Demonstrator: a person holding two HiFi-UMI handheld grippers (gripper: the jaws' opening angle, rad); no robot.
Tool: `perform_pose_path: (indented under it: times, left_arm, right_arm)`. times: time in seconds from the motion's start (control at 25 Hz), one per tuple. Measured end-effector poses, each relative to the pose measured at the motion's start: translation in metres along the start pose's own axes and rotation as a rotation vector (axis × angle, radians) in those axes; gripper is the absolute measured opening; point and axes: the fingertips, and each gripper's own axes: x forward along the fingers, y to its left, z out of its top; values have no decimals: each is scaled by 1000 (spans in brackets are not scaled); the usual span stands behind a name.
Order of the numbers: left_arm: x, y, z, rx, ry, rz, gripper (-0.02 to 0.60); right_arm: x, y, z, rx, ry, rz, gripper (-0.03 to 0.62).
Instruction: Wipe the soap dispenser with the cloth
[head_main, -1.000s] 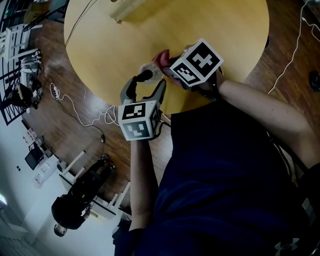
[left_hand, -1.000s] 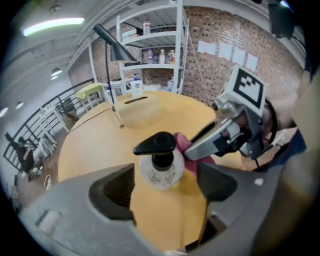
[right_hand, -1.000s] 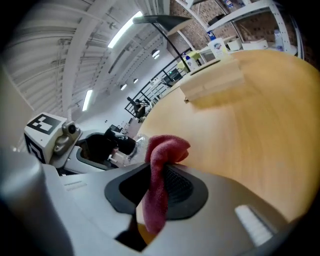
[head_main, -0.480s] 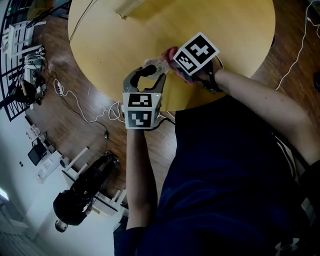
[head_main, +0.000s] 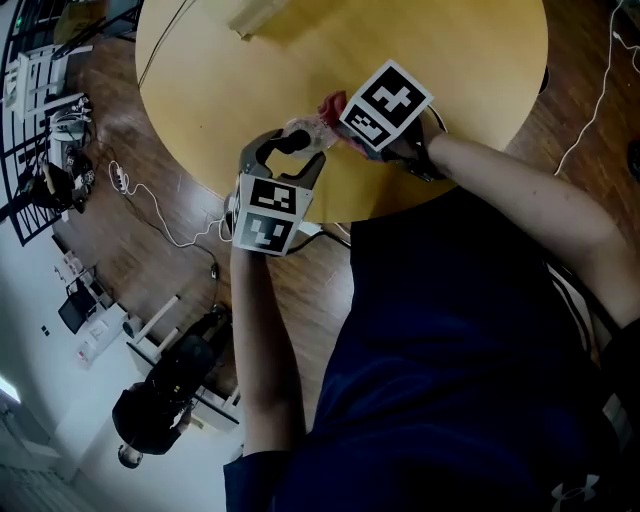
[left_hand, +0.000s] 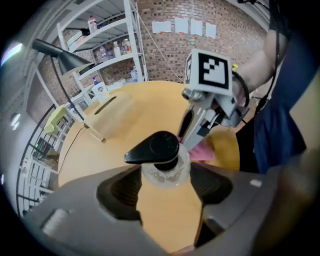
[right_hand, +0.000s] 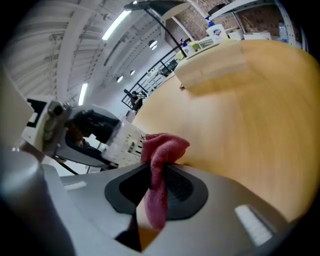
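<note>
Soap dispenser (left_hand: 159, 160) gripped on the table (head_main: 420, 60), cloth (right_hand: 162, 147) alongside.
The left claw (head_main: 285, 158), its jaws just closed in, clasps the clear dispenser; the right claw (right_hand: 157, 187) pinches the pink cloth just beside it.

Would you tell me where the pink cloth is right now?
The cloth is pinched in the right gripper, just right of the soap dispenser in the head view.

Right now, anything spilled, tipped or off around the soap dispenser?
Nothing stands out. The clear plastic soap dispenser with the black pump looks upright between the left gripper's fingers, which have just been closing on it; the right gripper pinches the pink cloth beside it. No spill shows on the round yellow table.
</note>
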Motion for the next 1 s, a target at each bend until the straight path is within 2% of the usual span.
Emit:
perform_pose_path:
  times: [0.08,0.16,0.2,0.32,0.36,0.4,0.48,0.56,0.76,0.84,0.88,0.92,0.96,1.0]
  left_arm:
    - [2,0,-3,46,16,-9,308]
    - [2,3,-9,12,39,17,311]
    - [0,4,-9,-58,30,33,331]
    - [-6,4,8,-416,-98,52,347]
    - [-7,5,12,-487,-123,71,347]
    - [-6,8,12,-499,-126,106,347]
    - [-4,15,6,-405,-98,180,335]
    - [-3,20,2,-274,-75,193,316]
    - [6,10,3,21,-55,41,316]
    - [10,8,1,130,-18,11,319]
    - [10,9,0,160,6,11,321]
    - [11,10,-1,156,27,20,322]
    - [11,11,-3,104,38,34,327]
    - [9,13,-3,1,33,50,344]
  right_arm:
    - [17,-15,-13,-30,51,-49,81]
    - [26,-19,-19,-39,65,-54,81]
    - [24,-17,-19,-37,59,-46,81]
    - [0,-1,-4,-39,-4,-3,82]
    - [-12,8,6,-49,-32,12,81]
    - [-22,18,15,-66,-56,20,81]
    - [-35,31,28,-114,-81,18,81]
    - [-32,33,32,-144,-72,13,81]
    - [13,-9,2,-56,35,-11,82]
    - [23,-21,-9,-15,48,-15,83]
    - [24,-21,-11,3,42,-10,83]
    - [22,-20,-10,12,32,-5,83]
    - [17,-15,-8,12,18,2,83]
    - [11,-8,-4,4,-4,14,83]
